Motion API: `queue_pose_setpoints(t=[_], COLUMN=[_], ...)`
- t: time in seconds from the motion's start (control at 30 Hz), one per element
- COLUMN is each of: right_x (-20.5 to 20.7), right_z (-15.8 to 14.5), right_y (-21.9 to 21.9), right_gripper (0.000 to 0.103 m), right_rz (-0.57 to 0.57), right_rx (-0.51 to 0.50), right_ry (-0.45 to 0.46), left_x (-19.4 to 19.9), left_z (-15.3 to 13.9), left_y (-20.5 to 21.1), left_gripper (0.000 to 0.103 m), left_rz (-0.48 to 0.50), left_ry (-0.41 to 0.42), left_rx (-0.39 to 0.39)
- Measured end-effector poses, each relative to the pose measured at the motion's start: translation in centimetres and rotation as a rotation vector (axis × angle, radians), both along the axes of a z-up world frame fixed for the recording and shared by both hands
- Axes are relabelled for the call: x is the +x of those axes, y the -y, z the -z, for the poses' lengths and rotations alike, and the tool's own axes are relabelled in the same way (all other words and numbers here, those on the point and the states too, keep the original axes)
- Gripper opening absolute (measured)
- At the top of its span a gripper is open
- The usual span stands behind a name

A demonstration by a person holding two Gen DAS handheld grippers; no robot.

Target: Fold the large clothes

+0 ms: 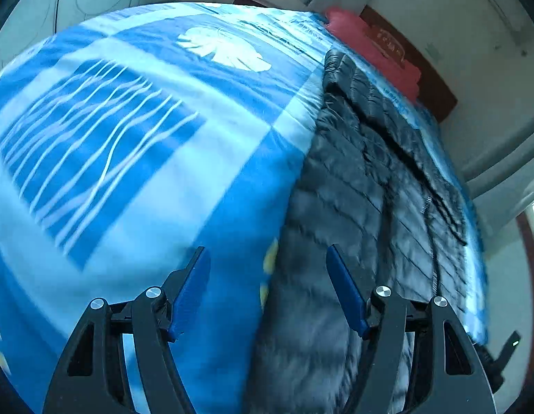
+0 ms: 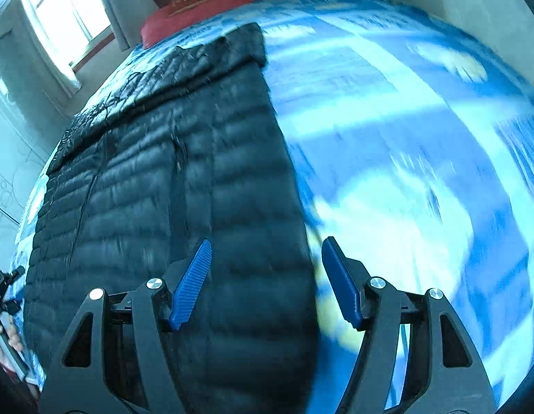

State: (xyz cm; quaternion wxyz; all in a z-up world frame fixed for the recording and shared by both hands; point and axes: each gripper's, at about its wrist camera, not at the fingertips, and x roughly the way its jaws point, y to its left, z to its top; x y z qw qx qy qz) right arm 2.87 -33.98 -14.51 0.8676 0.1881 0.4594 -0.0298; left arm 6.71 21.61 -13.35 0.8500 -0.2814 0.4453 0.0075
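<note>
Lying flat on the blue bedspread point(image 1: 135, 179), the black jacket point(image 2: 170, 186) has a red pillow point(image 2: 194, 3) beyond it; both the left gripper point(image 1: 268, 258) and right gripper point(image 2: 265, 252) hang over its edge, jaws apart and empty.

From my seat, the blue patterned bedspread point(image 1: 135, 186) lay bare and open beside the black quilted jacket point(image 1: 353, 207), giving both grippers free passage there. The jacket point(image 2: 170, 186) ran lengthwise along one side of the bed. A red pillow point(image 2: 197, 10) and the wooden headboard point(image 1: 422, 65) closed off the far end. A wall point(image 1: 491, 69) stood close along the jacket's side.
</note>
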Motion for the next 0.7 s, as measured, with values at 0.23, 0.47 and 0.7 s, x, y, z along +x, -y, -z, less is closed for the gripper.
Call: queue_pose_setpoints(t=[0.23, 0.47, 0.7], right_x=[-4.3, -6.7, -7.3], right_z=[0.4, 0.5, 0.9], right_y=[-0.6, -0.3, -0.4], right_gripper=[0.066, 0.065, 0.039], right_rz=[-0.023, -0.032, -0.046], right_rx=[0.068, 0.155, 0.218], right_ry=[0.023, 0.033, 0.031], left_x=[-3.5, -6.2, -7.0], left_z=[0.4, 0.9, 1.0], left_y=[0.7, 0.3, 1.3], left_gripper=[0.069, 0.068, 0.061], left_rz=[0.014, 0.004, 0.028], left_ry=[0.005, 0.015, 0.002], left_rx=[-0.106, -0.209, -0.245])
